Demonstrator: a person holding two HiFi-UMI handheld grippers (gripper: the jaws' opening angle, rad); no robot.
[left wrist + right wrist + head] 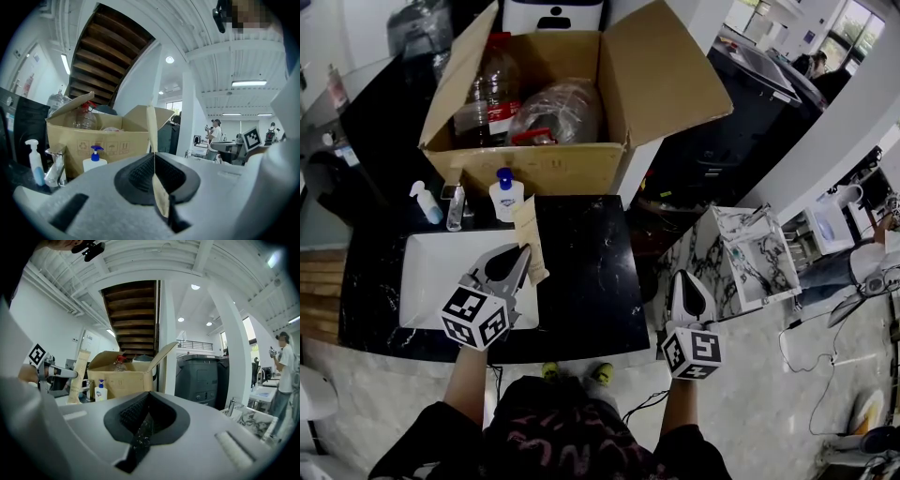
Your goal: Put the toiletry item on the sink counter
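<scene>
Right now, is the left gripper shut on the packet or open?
Shut on it: the left gripper has its jaws pressed together on the thin tan packet, which stands edge-on above them.

i looked over an open white lab hall: a mock sink counter (581, 272) under a wooden staircase (105, 56), desks (261, 391) and a person (284, 366) beyond.

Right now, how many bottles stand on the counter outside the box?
2: a pale blue spray bottle left of the faucet, and a white pump bottle right of it. None appears hidden.
</scene>
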